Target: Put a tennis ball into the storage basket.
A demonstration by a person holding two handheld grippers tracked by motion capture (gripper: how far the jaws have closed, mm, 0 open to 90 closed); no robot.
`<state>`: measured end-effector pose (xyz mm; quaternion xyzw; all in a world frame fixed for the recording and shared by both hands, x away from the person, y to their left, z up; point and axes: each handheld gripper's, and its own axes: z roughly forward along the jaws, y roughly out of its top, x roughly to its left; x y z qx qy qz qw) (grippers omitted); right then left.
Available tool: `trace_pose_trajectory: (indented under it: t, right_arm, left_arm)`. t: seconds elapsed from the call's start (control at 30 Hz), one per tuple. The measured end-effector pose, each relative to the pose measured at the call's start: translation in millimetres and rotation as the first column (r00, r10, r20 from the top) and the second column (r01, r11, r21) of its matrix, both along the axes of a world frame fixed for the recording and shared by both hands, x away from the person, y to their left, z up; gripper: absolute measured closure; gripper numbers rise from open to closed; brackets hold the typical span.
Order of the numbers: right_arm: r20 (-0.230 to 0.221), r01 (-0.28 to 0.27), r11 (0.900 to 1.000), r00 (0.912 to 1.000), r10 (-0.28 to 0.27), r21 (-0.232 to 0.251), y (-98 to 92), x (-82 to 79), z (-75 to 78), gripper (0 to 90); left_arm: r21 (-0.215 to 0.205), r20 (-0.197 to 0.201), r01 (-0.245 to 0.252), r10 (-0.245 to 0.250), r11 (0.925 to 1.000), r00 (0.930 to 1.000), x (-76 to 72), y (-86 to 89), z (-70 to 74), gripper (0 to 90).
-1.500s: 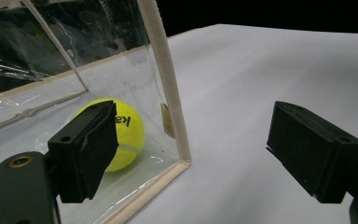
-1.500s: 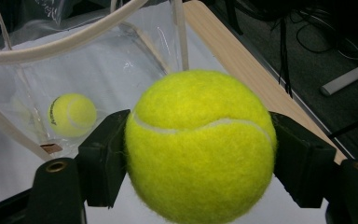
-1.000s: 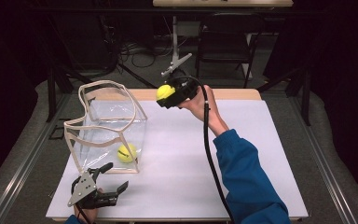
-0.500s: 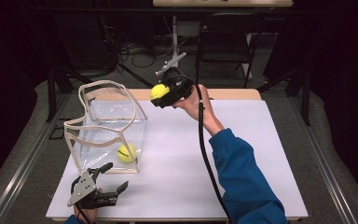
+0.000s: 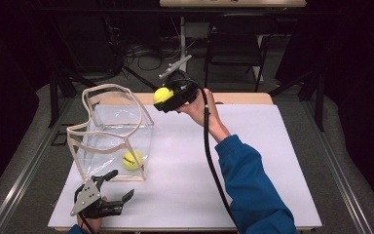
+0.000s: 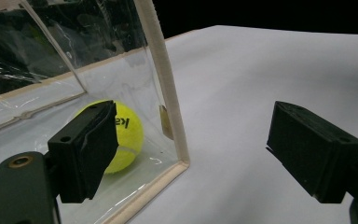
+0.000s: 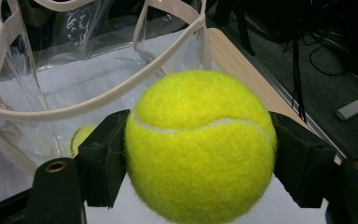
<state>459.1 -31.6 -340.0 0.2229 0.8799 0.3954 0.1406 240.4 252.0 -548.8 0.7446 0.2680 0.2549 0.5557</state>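
My right gripper (image 5: 165, 98) is held up over the far side of the table, shut on a yellow tennis ball (image 5: 162, 94). It hangs just right of the top rim of a clear bag with beige trim (image 5: 111, 127). In the right gripper view the ball (image 7: 200, 144) sits squeezed between both pads, with the bag's mouth (image 7: 74, 107) behind it. A second tennis ball (image 5: 132, 160) lies inside the bag at its near right corner. My left gripper (image 5: 121, 184) rests open at the table's near left, in front of the bag. Its jaws frame the bag's corner (image 6: 170, 107) and the inner ball (image 6: 127, 135).
The white table top (image 5: 272, 165) stretches to the right of the bag, with a wooden strip (image 5: 243, 98) along its far edge. A chair (image 5: 233, 53), a metal stand (image 5: 175, 66) and cables stand on the dark floor behind. The right forearm in a blue sleeve (image 5: 248, 185) crosses the table's middle.
The right gripper with its ball has drifted a little to the left, closer to the bag's rim. The left gripper, the bag and the inner ball have stayed put.
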Motion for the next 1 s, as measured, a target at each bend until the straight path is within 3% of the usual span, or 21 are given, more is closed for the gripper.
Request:
trace_pose_trajectory:
  t: [1.0]
  right_arm:
    - [0.059, -0.069, 0.997, 0.9959, 0.068, 0.016, 28.2, -18.4, 19.1, 26.4]
  left_arm:
    - [0.01, -0.004, 0.021, -0.021, 0.9997, 0.9998, 0.4, -1.9, -0.7, 15.9]
